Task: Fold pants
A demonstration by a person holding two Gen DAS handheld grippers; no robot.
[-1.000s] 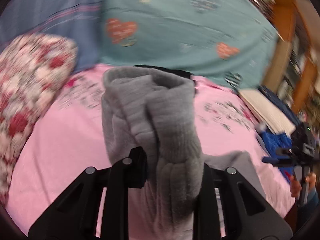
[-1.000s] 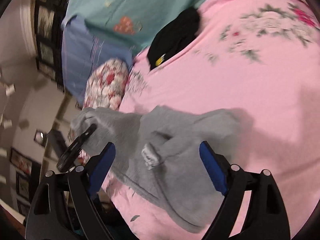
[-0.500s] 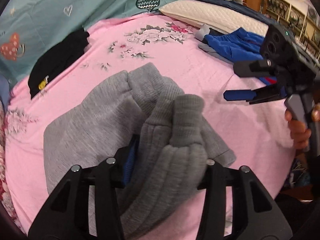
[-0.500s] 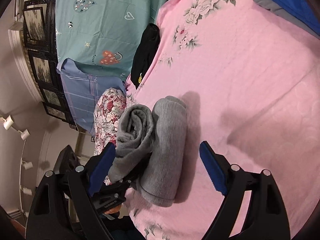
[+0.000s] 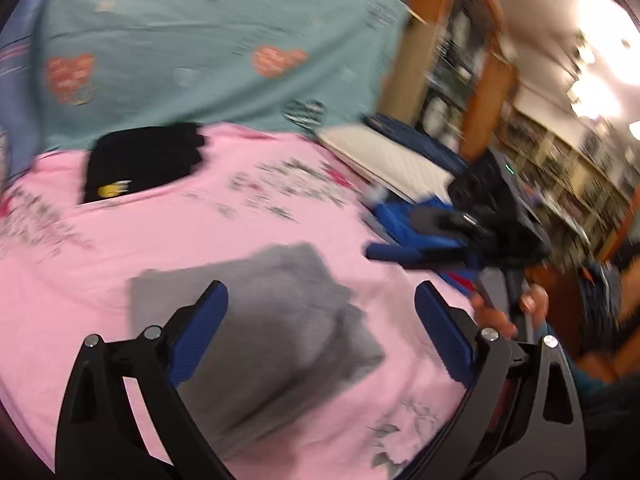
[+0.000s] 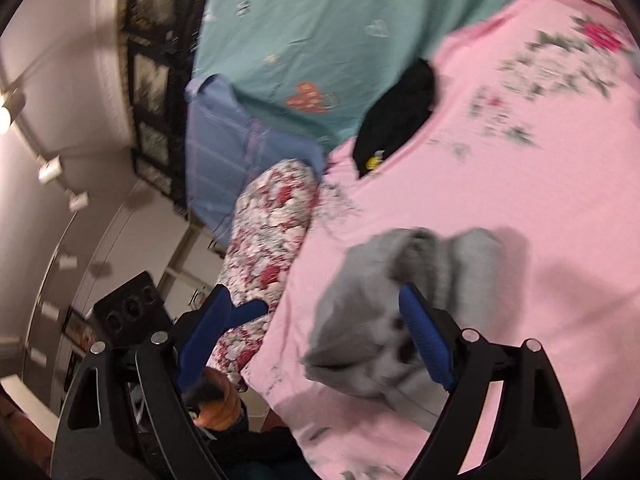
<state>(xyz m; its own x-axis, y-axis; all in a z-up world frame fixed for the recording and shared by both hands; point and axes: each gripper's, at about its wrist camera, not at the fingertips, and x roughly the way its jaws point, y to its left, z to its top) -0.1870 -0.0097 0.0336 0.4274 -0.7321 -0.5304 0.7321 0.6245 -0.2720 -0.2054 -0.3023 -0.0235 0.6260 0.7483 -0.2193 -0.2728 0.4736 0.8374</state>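
Note:
The grey pants (image 5: pixel 260 320) lie in a folded bundle on the pink floral bedsheet (image 5: pixel 200 224). My left gripper (image 5: pixel 320 292) hovers over them with its jaws opening wide; the pants lie below the gap and neither pad presses on them. In the right wrist view the same pants (image 6: pixel 400 280) show rolled folds, and the right gripper (image 6: pixel 314 292) stands open beside them, its right finger (image 6: pixel 428 344) over the cloth. The right gripper (image 5: pixel 420 248) also shows in the left wrist view, held by a hand (image 5: pixel 500 316).
A folded black garment (image 5: pixel 144 164) lies at the far side of the bed. A floral pillow (image 6: pixel 272 240) sits at the left edge. A blue garment (image 5: pixel 400 220) and a white pillow (image 5: pixel 384 160) lie at the right. A teal heart-print sheet (image 5: pixel 200 60) hangs behind.
My left gripper let go of the grey pants and its jaws spread wide. The pants now rest folded on the bed. The right gripper stayed open and shifted.

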